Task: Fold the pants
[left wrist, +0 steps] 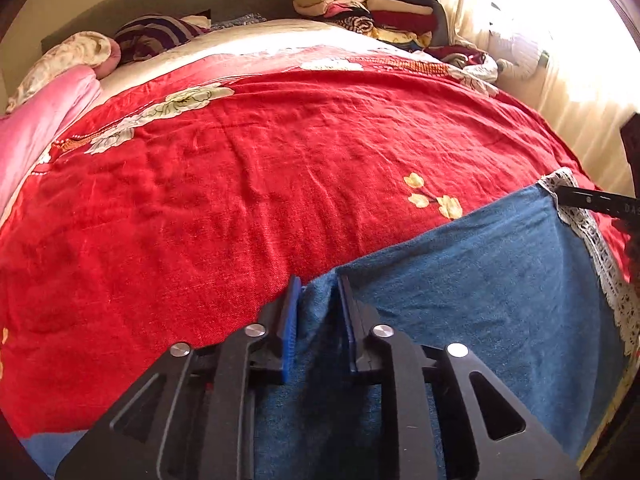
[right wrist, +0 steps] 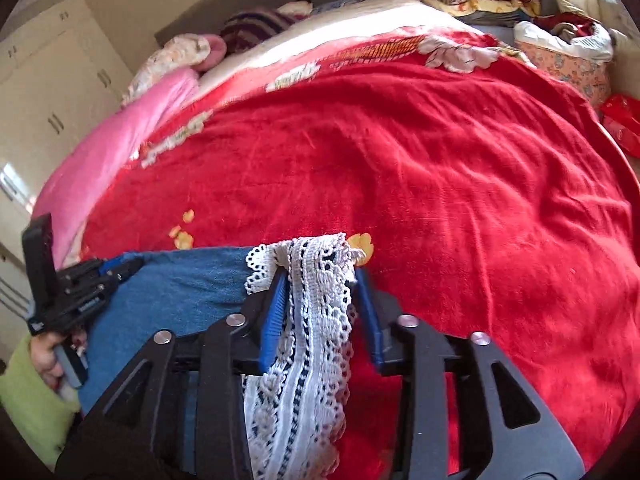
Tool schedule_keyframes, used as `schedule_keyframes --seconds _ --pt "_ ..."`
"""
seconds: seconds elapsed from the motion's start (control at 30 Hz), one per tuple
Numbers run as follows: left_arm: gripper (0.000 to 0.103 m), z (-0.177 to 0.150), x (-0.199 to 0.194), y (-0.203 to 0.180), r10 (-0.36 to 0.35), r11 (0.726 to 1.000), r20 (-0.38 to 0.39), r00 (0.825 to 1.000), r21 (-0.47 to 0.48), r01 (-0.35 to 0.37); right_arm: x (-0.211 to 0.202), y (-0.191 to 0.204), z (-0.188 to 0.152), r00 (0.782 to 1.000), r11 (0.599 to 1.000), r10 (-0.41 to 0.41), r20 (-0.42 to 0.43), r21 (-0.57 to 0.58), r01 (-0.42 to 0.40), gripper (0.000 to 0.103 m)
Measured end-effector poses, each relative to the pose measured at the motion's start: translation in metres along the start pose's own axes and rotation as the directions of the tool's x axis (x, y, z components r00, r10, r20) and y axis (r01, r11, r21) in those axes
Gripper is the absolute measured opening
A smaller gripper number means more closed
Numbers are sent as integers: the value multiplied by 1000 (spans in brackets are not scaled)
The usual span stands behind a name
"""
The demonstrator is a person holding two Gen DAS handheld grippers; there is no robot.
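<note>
Both jaws stand slightly apart: left gripper [left wrist: 318, 286] around the blue denim pants [left wrist: 460, 280] at lower right, right gripper [right wrist: 322, 276] around their white lace trim [right wrist: 308, 304]. Slippage is risked; neither hold looks firm.

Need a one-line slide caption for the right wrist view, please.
Right gripper straddling the white lace trim of blue pants on a red bedspread.
</note>
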State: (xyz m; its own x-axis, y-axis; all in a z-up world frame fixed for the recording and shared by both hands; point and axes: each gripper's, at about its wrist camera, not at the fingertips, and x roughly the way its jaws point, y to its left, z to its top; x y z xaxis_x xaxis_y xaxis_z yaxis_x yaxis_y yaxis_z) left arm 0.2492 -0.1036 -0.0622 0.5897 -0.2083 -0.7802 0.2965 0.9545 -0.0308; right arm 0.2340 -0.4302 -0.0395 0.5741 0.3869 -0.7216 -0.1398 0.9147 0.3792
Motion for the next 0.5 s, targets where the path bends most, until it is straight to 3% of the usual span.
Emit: schedule_keyframes --seconds 0.03,0.13,0.27,0.33,0.5 --pt "36 0 -2 1 5 1000 3 1000 -6 -5 -6 0 -1 1000 1000 -8 13 9 7 32" --pt "52 -1 -15 6 8 999 14 1000 -34 -8 -31 0 -7 997 1000 -20 71 24 19 36" --pt "53 -10 -38 7 -7 999 45 999 -52 10 -63 6 -21 991 1000 -14 131 28 10 44" --pt "71 -17 -50 4 -18 998 47 999 -54 21 -74 11 -31 990 999 -22 137 30 18 45" --pt "77 -36 -78 -11 -41 999 50 998 -9 42 -91 26 -61 992 999 -34 122 18 32 49"
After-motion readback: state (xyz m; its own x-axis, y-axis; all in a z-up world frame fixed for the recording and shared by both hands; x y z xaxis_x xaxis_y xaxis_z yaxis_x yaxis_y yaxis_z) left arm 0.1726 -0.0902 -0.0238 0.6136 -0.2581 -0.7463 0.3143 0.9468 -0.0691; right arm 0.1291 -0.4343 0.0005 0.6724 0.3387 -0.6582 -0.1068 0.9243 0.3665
